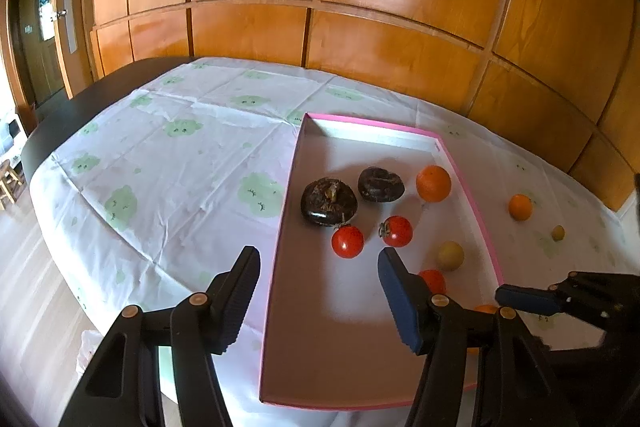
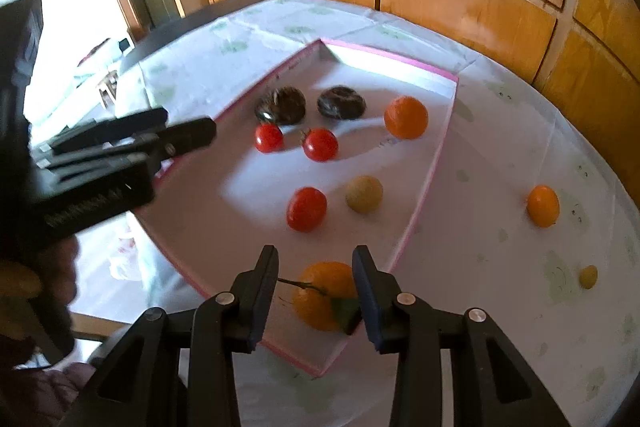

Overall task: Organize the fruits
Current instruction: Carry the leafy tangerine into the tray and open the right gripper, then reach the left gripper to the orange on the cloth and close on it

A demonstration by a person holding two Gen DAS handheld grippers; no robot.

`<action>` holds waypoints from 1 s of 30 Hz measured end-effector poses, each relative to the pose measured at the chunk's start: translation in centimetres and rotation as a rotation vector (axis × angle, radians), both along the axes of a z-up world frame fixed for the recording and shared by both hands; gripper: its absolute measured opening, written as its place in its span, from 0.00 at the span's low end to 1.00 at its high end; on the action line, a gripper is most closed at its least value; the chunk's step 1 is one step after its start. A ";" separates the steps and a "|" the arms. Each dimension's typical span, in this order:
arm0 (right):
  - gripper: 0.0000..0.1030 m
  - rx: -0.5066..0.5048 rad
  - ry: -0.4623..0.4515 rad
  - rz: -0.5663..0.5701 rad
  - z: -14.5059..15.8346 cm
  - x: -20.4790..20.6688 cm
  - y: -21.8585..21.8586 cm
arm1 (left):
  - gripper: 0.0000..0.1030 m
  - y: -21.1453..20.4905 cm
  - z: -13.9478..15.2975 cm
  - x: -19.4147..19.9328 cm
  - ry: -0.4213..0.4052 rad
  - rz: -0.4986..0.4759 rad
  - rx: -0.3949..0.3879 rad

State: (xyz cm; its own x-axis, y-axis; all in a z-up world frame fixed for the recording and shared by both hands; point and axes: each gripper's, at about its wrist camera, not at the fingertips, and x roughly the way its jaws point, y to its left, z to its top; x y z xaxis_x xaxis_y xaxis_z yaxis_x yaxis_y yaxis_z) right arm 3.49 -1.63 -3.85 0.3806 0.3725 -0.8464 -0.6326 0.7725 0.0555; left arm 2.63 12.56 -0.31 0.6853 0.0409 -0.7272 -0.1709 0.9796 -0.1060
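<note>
A pink-rimmed tray (image 1: 372,123) holds two dark fruits (image 1: 328,201), three tomatoes (image 1: 347,241), a yellowish fruit (image 1: 450,255) and an orange (image 1: 433,183). My left gripper (image 1: 318,251) hangs open over the tray's left part with nothing between its fingers. My right gripper (image 2: 315,251) is over the tray's near corner. A leafy orange (image 2: 326,295) lies between its fingers. The right finger covers that orange's edge, and a gap shows beside the left pad. On the cloth right of the tray sit another orange (image 2: 543,206) and a small yellow-green fruit (image 2: 588,277).
The table wears a white cloth with green prints (image 1: 180,163) and stands against a wood-panelled wall (image 1: 360,27). The table's dark bare end (image 1: 80,107) and the floor lie to the left. A person's hand and sleeve (image 2: 48,347) show at the lower left.
</note>
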 end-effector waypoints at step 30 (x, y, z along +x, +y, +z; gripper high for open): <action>0.40 0.075 -0.174 -0.110 4.7 -1.7 -3.9 | 0.61 -1.7 0.0 -0.3 0.005 -0.043 0.012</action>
State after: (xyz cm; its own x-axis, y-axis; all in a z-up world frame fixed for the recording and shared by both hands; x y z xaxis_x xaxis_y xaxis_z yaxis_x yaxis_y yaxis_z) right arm 1.74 -5.53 0.88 0.5599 0.3801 -0.7362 -0.5501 0.8350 0.0128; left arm 2.28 10.86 -0.34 0.6828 0.0204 -0.7303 -0.1292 0.9872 -0.0932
